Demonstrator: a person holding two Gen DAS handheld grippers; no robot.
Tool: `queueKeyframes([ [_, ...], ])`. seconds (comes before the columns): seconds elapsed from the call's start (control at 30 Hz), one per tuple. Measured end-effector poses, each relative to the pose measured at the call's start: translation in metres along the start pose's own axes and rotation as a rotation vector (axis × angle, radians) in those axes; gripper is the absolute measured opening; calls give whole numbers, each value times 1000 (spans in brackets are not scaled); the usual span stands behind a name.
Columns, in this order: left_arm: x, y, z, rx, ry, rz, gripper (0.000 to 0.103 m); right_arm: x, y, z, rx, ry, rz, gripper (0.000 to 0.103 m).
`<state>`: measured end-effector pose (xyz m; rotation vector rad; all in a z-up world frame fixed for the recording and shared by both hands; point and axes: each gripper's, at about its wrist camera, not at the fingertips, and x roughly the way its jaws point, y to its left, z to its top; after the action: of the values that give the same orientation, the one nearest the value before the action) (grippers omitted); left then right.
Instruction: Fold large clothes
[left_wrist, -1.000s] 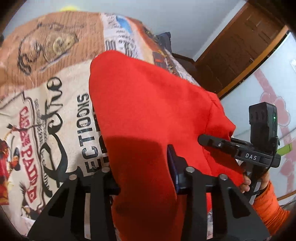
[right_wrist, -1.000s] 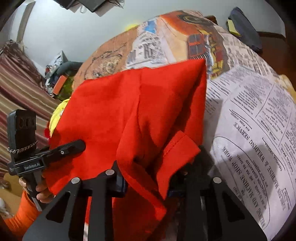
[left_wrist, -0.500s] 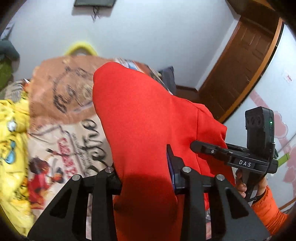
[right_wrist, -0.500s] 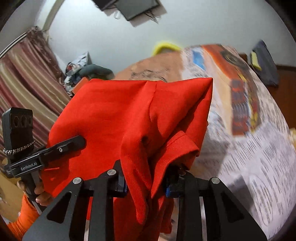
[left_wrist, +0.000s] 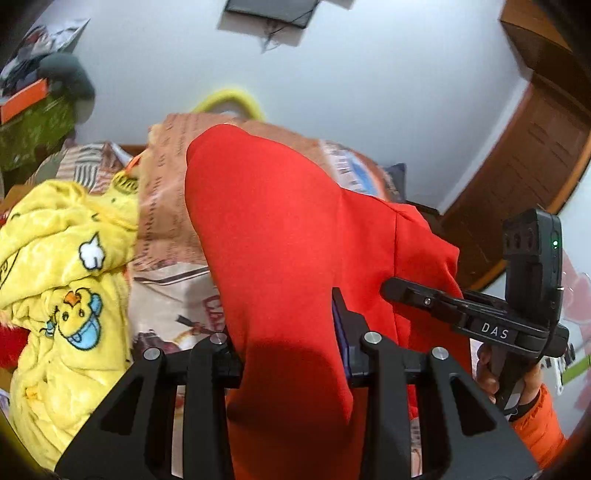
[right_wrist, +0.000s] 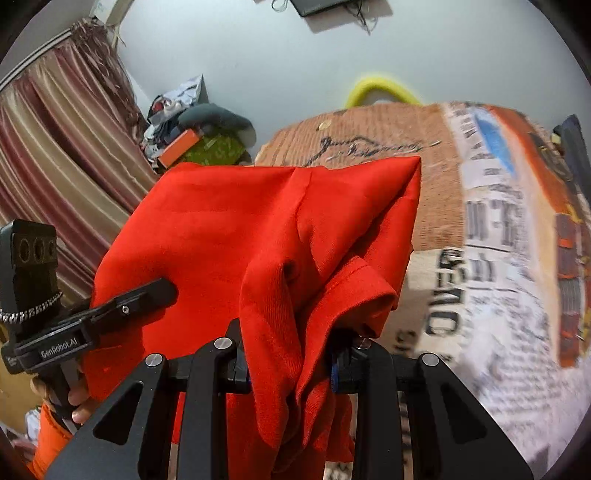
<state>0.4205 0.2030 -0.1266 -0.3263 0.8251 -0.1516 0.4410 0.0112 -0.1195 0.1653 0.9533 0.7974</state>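
A large red garment hangs between both grippers, lifted above the bed. My left gripper is shut on one part of its edge, with the cloth draped over the jaws. My right gripper is shut on another bunched part of the red garment, where a hemmed sleeve or cuff folds over. Each gripper shows in the other's view: the right gripper at the right, the left gripper at the left. The fingertips are hidden by cloth.
The bed below has a newspaper-print cover. A yellow duck-print blanket lies heaped at the left. A wooden door is at the right, curtains and a cluttered pile at the left, white wall behind.
Both grippers have risen and tilted upward with the red garment, so more wall and less bed shows. The yellow blanket has come into the left wrist view.
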Motion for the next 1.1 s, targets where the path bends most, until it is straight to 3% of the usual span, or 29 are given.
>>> queueKeyframes([
  [0.17,46,51,-5,-65,54,29,34,60,-11,5,20,61,-6,24],
  [0.3,84,85,-21,-119,120,55,34,96,-17,-1,30,119,-20,17],
  [0.43,117,117,-45,-185,191,78,34,134,-19,-14,19,217,-48,17],
  [0.57,119,142,-70,-244,191,46,44,144,-17,-28,-59,250,-82,21],
  [0.63,112,146,-74,-257,189,36,48,141,-16,-30,-76,250,-98,28],
  [0.73,98,140,-74,-218,193,75,51,129,-16,-34,-108,257,-155,33],
  [0.9,60,109,-71,-25,129,233,52,103,-12,-31,-134,199,-205,33],
  [0.97,48,98,-73,39,109,267,54,97,-5,-29,-152,172,-193,39],
  [1.03,43,92,-77,70,108,285,64,94,3,-33,-165,155,-186,53],
  [1.1,45,88,-87,93,126,298,65,94,12,-40,-188,152,-180,56],
])
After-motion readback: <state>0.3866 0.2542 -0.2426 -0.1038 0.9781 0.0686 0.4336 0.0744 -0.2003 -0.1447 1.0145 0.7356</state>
